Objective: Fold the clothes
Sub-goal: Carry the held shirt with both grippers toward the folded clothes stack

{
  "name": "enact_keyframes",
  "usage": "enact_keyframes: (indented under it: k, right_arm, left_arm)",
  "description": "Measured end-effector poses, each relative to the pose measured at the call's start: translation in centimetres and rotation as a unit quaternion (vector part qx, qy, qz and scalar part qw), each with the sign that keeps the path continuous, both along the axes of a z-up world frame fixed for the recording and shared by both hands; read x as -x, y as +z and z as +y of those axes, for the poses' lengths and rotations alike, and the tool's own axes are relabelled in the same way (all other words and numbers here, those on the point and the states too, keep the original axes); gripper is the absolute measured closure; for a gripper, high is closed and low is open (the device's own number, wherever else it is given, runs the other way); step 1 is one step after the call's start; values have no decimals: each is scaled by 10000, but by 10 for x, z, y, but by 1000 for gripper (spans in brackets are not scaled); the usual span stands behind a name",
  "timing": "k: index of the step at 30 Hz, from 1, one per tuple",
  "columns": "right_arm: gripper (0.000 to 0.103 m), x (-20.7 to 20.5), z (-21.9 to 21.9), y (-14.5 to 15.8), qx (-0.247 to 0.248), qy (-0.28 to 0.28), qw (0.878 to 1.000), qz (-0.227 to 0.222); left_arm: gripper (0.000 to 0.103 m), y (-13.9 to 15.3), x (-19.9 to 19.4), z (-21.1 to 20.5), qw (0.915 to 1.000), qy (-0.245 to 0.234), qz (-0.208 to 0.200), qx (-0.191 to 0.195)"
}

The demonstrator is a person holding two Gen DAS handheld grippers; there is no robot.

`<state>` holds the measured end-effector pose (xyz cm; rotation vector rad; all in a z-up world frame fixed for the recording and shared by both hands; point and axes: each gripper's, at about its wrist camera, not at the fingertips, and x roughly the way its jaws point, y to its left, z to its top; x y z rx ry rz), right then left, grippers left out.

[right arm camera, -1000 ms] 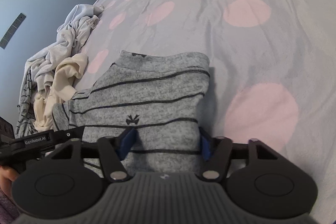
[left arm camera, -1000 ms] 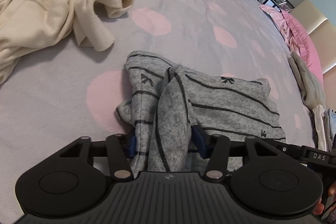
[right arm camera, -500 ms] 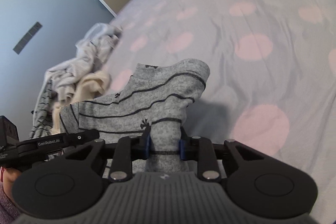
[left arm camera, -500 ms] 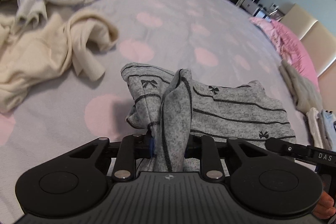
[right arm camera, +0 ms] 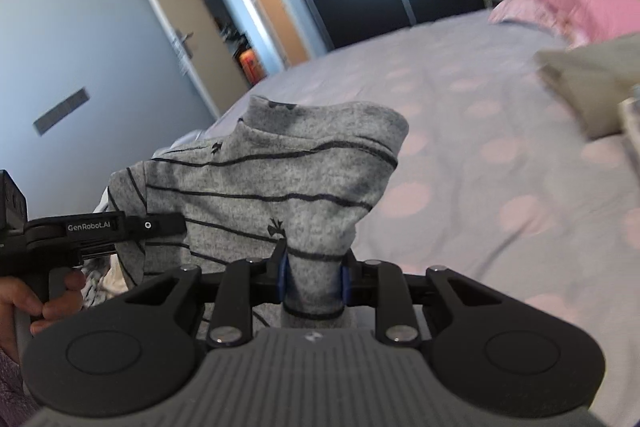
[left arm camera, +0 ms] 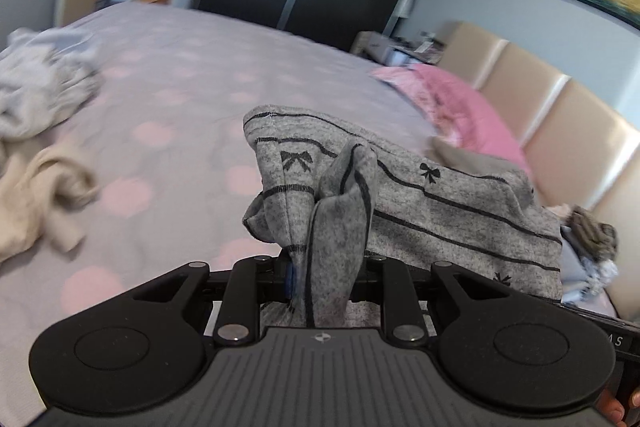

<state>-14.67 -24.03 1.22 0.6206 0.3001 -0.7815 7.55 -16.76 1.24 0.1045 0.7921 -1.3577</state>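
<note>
Now both the left gripper point(left arm camera: 326, 277) and right gripper point(right arm camera: 313, 279), wide apart a second ago, are clamped on bunched edges of the grey striped garment point(left arm camera: 440, 199), lifted clear of the spotted bed point(left arm camera: 192, 99) where it lay.

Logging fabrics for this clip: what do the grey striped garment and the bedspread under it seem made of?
Grey striped garment: looks like soft heathered knit, matte, judging by its speckled fuzzy surface and limp folds. Bedspread: seems thin woven cloth, matte, with printed pink dots and fine creases; fibre unclear.
</note>
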Motion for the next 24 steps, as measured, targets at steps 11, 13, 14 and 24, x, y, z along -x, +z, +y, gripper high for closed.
enact_keyframes:
  k: [11, 13, 14, 24]
  right_arm:
    - [77, 113, -6, 51, 549, -997, 9935, 52]
    - [78, 136, -14, 60, 587, -1207, 9910, 7]
    - [77, 147, -19, 65, 602, -1321, 9894, -19]
    - [77, 236, -67, 102, 790, -2457, 9657, -274]
  left_arm:
    - [83, 59, 98, -104, 9909, -1245, -209, 475]
    - [83, 72, 118, -130, 9865, -1504, -281, 579]
    - [83, 79, 129, -144, 9839, -1640, -327, 631]
    - [83, 125, 228, -286, 9482, -2948, -654, 991]
